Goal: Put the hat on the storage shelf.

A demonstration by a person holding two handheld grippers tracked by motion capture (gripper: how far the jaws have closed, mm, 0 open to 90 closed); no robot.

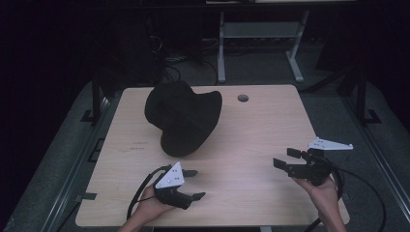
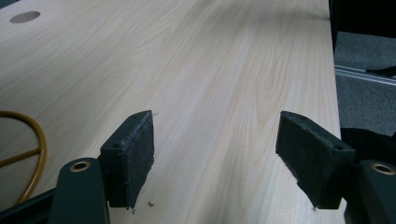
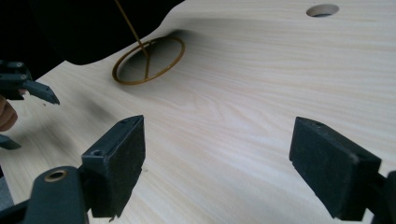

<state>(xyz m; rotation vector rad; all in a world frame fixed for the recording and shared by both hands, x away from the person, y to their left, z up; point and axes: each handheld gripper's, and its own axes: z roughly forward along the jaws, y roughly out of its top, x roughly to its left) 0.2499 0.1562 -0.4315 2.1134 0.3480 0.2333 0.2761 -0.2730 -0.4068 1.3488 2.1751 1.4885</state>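
Black hat far beyond left gripper – right gripper well apart – both wide, empty.

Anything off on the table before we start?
Mostly fine. The black hat lies slumped and lopsided rather than sitting squarely, and a gold wire ring pokes out from under its edge. Both grippers, left and right, are open and empty.

Pale matt wood-grain table, smooth, a soft black hat at its 11 o'clock that looked like matt cloth, rough felt-like black pads on the jaws.
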